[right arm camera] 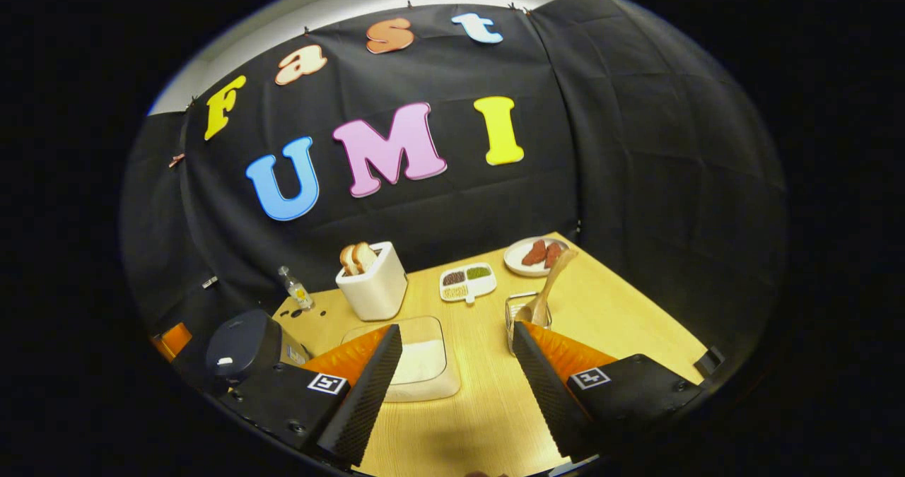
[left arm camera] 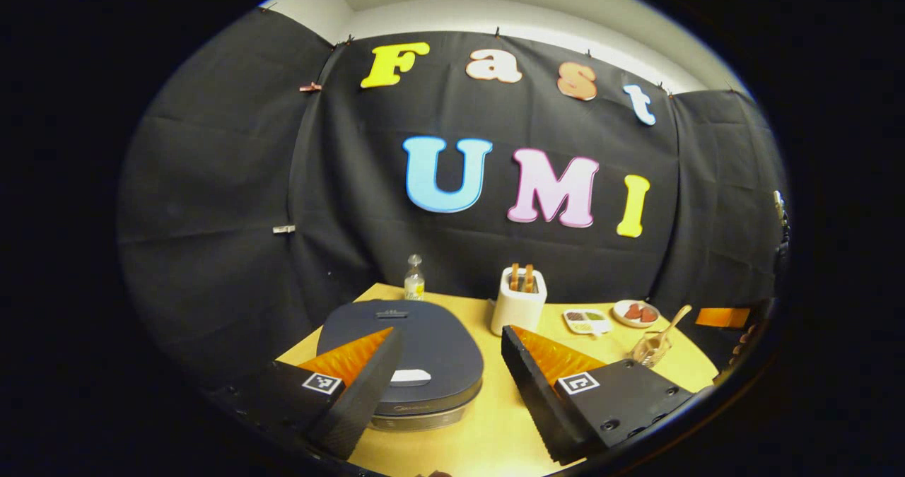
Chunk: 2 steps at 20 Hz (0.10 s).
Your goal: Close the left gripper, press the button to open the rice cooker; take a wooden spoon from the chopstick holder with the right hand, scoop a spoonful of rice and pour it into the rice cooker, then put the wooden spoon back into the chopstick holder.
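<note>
Rice cooker [left arm camera: 406, 360] sits at the left side of the wooden table [left arm camera: 495, 427], its lid down, and the pale button [left arm camera: 411, 376] lies on the front of the lid. The left gripper [left arm camera: 452, 339] hovers above and before it, tilted down, with its jaws wide apart and holding nothing. Risk, I think: if the fingers are not closed first, they may pass on both sides of the button, or push the cooker away. In the right gripper view, the right gripper [right arm camera: 456, 339] is also wide open and empty, low above the rice dish [right arm camera: 421, 364]. The wooden spoon [right arm camera: 548, 286] leans in the chopstick holder [right arm camera: 527, 314] just beside its right finger; a careless reach could tip the holder.
</note>
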### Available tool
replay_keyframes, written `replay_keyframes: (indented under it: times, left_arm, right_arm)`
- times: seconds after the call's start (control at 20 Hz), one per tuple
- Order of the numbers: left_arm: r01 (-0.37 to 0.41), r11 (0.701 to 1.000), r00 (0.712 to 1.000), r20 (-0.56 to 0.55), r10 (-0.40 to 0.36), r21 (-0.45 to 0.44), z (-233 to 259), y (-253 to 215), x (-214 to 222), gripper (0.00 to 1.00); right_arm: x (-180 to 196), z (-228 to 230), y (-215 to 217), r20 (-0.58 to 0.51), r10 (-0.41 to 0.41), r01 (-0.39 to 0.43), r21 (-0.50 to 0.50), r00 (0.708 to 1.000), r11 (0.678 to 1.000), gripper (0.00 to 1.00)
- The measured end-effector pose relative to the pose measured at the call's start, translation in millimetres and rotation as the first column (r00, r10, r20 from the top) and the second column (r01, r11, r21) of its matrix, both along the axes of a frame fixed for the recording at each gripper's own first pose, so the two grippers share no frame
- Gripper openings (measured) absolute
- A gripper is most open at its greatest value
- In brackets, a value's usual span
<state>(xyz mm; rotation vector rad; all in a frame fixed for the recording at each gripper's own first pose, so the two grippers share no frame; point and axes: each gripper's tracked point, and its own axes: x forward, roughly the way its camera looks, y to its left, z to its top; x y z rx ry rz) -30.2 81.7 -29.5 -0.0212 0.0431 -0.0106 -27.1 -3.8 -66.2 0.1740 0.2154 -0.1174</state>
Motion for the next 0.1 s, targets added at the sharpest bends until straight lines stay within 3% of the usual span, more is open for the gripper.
replay_keyframes:
  times: [0.1]
  left_arm:
    - [0.02,1.0,1.0,0.021,-0.02,0.009,13.4,-9.3,-15.3,0.95]
  right_arm:
    - [-8.9,16.0,1.2,0.038,0.004,-0.002,-0.052,0.999,0.999,0.98]
